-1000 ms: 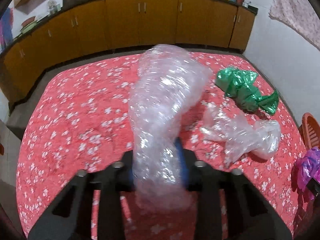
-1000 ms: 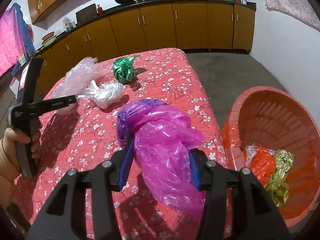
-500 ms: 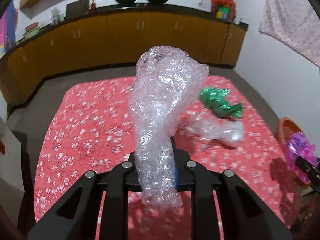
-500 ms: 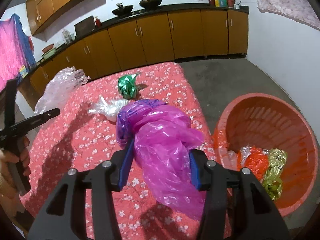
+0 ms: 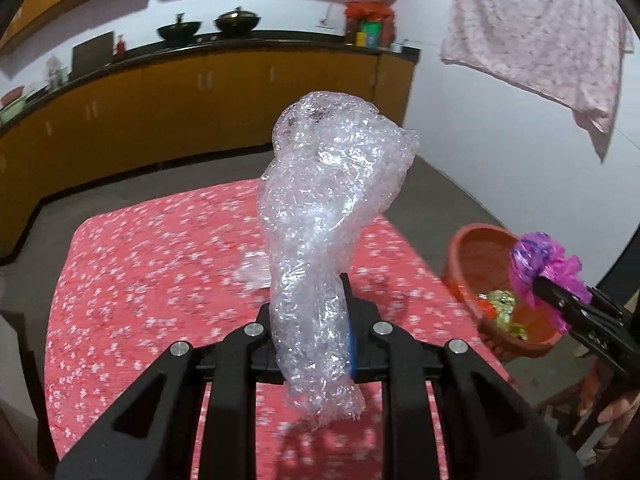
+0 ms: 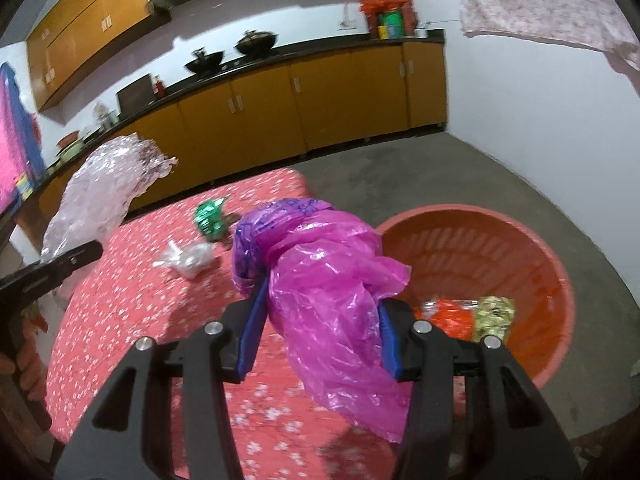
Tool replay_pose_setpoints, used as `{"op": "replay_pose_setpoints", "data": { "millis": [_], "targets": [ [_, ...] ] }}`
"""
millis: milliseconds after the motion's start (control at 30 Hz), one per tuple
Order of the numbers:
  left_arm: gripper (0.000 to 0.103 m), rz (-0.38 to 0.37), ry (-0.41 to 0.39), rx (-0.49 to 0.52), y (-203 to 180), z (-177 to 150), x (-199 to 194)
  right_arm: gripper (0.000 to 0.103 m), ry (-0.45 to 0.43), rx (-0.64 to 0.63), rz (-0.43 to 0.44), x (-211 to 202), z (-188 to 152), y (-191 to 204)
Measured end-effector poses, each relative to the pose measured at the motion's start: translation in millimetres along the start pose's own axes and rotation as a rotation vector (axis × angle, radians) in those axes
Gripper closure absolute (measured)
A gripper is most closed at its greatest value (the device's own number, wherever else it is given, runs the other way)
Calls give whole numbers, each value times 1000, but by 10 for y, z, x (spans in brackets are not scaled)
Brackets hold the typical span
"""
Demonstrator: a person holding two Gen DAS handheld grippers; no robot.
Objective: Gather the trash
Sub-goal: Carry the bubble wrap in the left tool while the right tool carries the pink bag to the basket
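Observation:
My left gripper (image 5: 310, 320) is shut on a clear crumpled plastic bag (image 5: 324, 216) and holds it up above the red flowered table (image 5: 160, 264). My right gripper (image 6: 320, 320) is shut on a magenta plastic bag (image 6: 324, 288), held above the table's right edge beside the orange basket (image 6: 500, 256). The basket holds orange and gold wrappers (image 6: 468, 316). A green wrapper (image 6: 210, 220) and a small clear bag (image 6: 188, 258) lie on the table. In the left wrist view the right gripper (image 5: 536, 280) with the magenta bag (image 5: 540, 264) hangs over the basket (image 5: 472, 252).
Yellow-brown cabinets (image 6: 320, 108) with a dark counter run along the far wall. A pale cloth (image 5: 540, 40) hangs on the right wall. Grey floor (image 6: 440, 176) lies between the table and the cabinets. The basket stands low beside the table's right side.
Both grippers have risen and tilted up with their bags. The right gripper has moved toward the basket, which now fills more of its view. The left gripper has swung right.

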State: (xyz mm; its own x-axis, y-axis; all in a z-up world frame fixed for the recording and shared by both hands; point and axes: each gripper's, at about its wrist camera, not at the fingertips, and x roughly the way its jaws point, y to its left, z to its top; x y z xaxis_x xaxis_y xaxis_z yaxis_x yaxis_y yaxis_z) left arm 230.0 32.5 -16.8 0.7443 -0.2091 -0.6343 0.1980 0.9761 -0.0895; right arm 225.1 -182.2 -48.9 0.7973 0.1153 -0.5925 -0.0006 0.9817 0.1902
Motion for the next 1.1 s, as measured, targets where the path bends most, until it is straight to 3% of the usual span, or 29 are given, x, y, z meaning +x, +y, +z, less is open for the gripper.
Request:
{"op": "replay_pose_setpoints", "data": {
  "millis": [367, 900, 1100],
  "targets": [
    [84, -105, 6, 85, -627, 2, 73, 55, -37, 100, -115, -205, -15, -639],
    [84, -285, 32, 114, -1417, -37, 347, 55, -88, 155, -228, -314, -44, -1028],
    [84, -315, 56, 125, -1660, -46, 538, 55, -97, 194, -241, -276, -71, -1214]
  ]
}}
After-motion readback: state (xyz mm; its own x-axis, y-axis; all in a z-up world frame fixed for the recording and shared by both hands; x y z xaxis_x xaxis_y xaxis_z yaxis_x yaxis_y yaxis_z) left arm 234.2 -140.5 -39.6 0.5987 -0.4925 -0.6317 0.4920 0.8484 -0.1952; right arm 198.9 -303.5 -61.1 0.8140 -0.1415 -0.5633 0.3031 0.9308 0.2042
